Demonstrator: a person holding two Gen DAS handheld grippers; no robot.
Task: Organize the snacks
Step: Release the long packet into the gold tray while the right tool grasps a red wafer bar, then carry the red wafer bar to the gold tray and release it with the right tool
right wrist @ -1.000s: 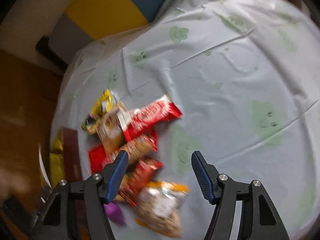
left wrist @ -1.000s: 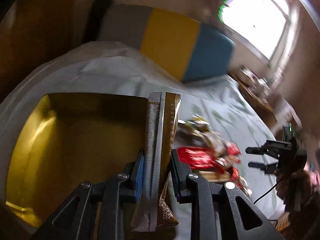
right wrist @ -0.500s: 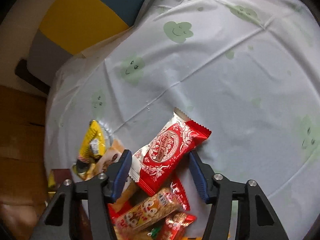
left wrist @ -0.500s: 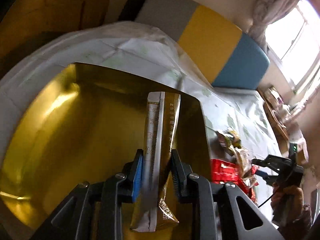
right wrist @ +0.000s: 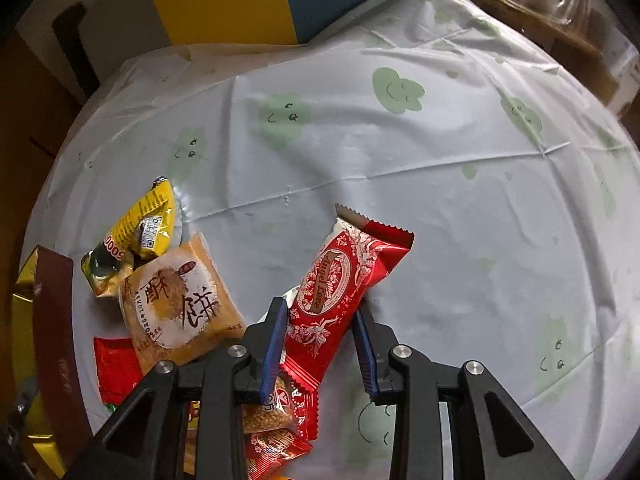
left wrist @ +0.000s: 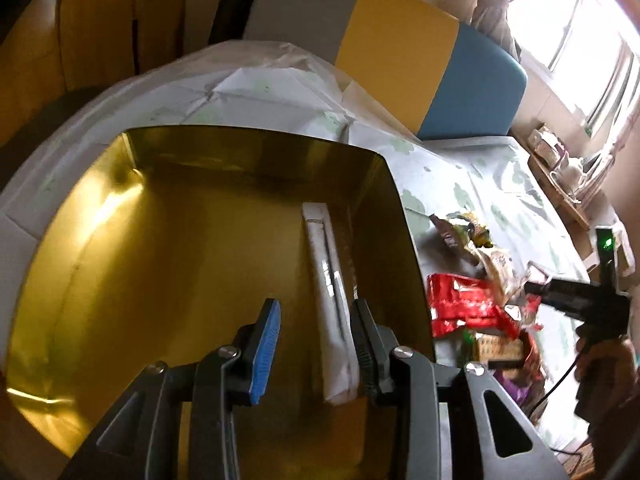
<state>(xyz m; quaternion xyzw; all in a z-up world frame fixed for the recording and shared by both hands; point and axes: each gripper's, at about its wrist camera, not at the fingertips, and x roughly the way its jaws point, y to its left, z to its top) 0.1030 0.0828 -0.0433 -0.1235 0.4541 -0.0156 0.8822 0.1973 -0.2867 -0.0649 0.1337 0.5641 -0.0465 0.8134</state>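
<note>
meanwhile the left gripper [left wrist: 316, 344] is opening its fingers, a pale sachet [left wrist: 330, 292] lying against the right one inside the gold box [left wrist: 120, 240]; the right gripper [right wrist: 322, 344] is closing on a red wafer bar [right wrist: 340, 296] between its fingers.

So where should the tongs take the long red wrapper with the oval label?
Grip the long red wrapper with the oval label across its narrow middle, from above: it lies flat and slanted, with both long edges free. The right tongs are closing there now.
</note>
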